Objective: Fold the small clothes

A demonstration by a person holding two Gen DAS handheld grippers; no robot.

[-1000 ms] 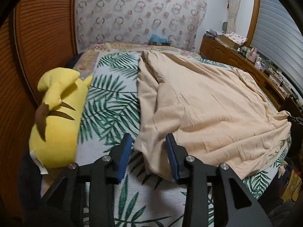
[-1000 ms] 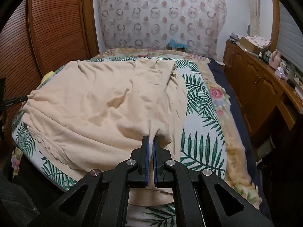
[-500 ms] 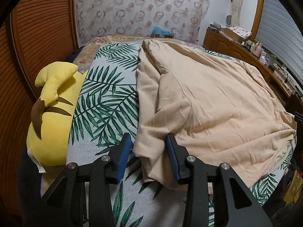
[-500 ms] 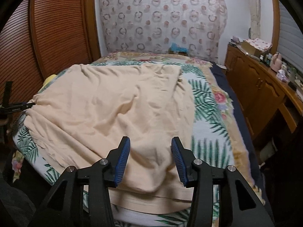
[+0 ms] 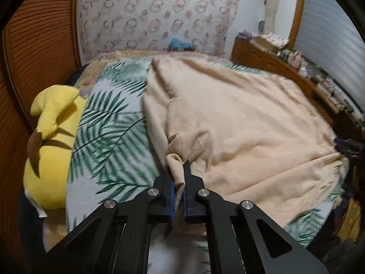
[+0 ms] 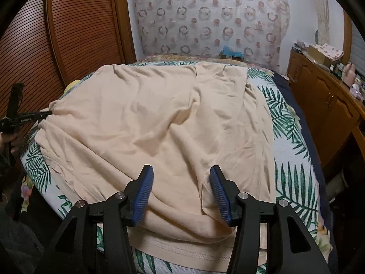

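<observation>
A large peach-coloured garment [image 5: 239, 123] lies spread over the palm-leaf bedspread [image 5: 109, 137]. My left gripper [image 5: 179, 182] is shut on a bunched fold at the garment's left edge, which stands up between its blue pads. In the right wrist view the garment [image 6: 159, 118] fills the middle of the bed, and the left gripper [image 6: 43, 114] shows at the far left, pinching the cloth. My right gripper [image 6: 181, 189] is open, its blue pads astride the garment's near part just above the hem, holding nothing.
A yellow plush toy [image 5: 50, 155] lies along the bed's left side by the wooden louvred doors [image 6: 79, 27]. A wooden dresser [image 6: 326, 100] with clutter stands along the right. A patterned curtain [image 6: 209, 20] hangs behind the bed.
My left gripper has shut on the garment's left edge, which it only straddled before. My right gripper, shut on the cloth one second ago, has let go and stays open.
</observation>
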